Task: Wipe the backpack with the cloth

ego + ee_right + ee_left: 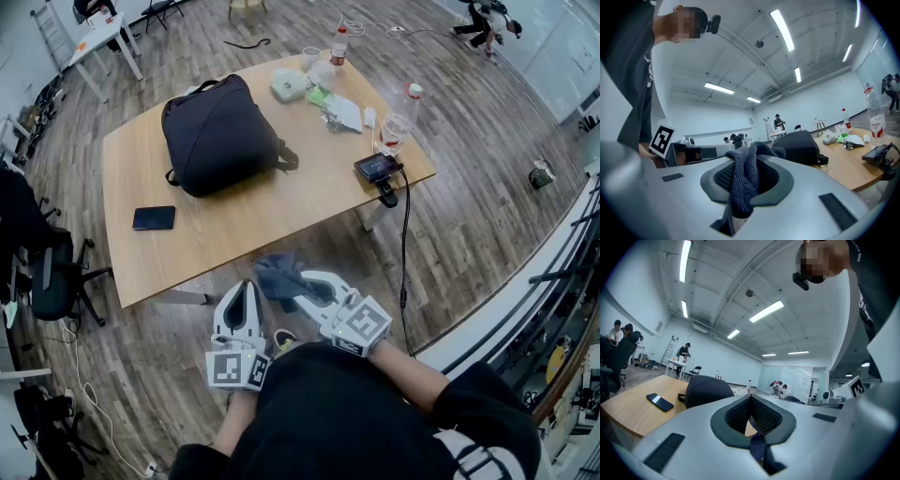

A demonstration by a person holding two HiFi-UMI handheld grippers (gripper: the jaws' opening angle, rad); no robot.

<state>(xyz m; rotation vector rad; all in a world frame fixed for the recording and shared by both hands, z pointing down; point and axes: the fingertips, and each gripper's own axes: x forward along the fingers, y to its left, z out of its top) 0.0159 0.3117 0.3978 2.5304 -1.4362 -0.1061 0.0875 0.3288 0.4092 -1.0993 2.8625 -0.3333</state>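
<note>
Gripping the cloth point(274, 275), the right gripper point(302, 289) sits well short of the backpack point(220, 131); the left gripper point(245, 289) seems closed.

- backpack point(220, 131): matt dark fabric, fairly smooth
- cloth point(740, 183): chunky rough knit, zero shine
- tabletop point(262, 211) under the backpack: smooth pale wood, satin-ish
- phone point(154, 217) beside the backpack: glossy black
</note>
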